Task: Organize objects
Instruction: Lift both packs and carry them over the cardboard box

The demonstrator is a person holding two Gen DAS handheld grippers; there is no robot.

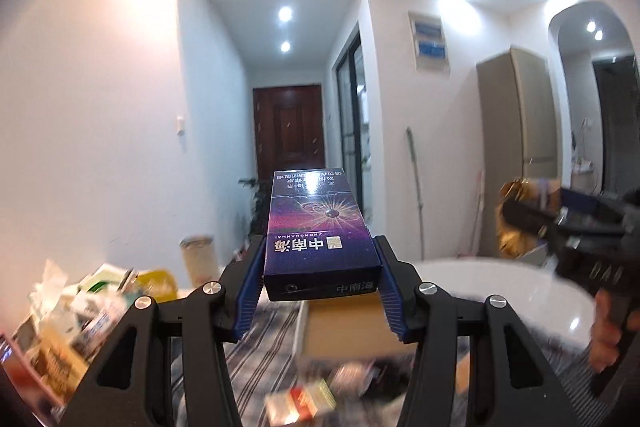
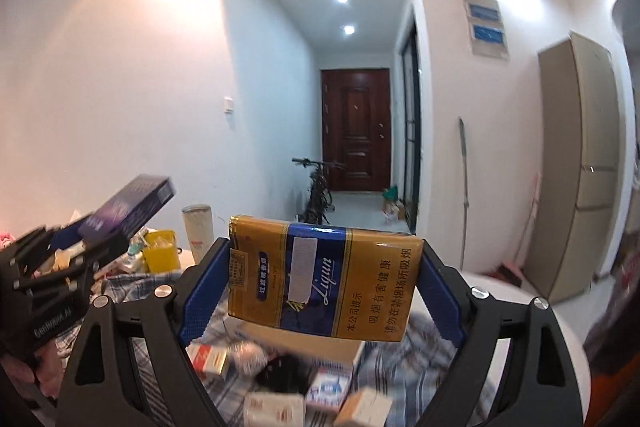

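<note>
In the left wrist view my left gripper (image 1: pixel 320 259) is shut on a slim purple cigarette box (image 1: pixel 318 227), held level and pointing down the hallway. In the right wrist view my right gripper (image 2: pixel 324 267) is shut on a gold and blue soft cigarette pack (image 2: pixel 324 277), gripped across its width. Both are lifted well above the table. The left gripper with the purple box (image 2: pixel 132 209) shows at the left of the right wrist view. The right gripper with the gold pack (image 1: pixel 516 215) shows blurred at the right of the left wrist view, a hand (image 1: pixel 608 331) below it.
Below lie a checked cloth (image 2: pixel 240 383), a cardboard box (image 1: pixel 348 331) and several small packets (image 2: pixel 208 355). A heap of packets (image 1: pixel 80 311), a yellow tub (image 2: pixel 160 251) and a pale cup (image 2: pixel 198 231) stand at the left. The white round table (image 1: pixel 480 287) curves off to the right.
</note>
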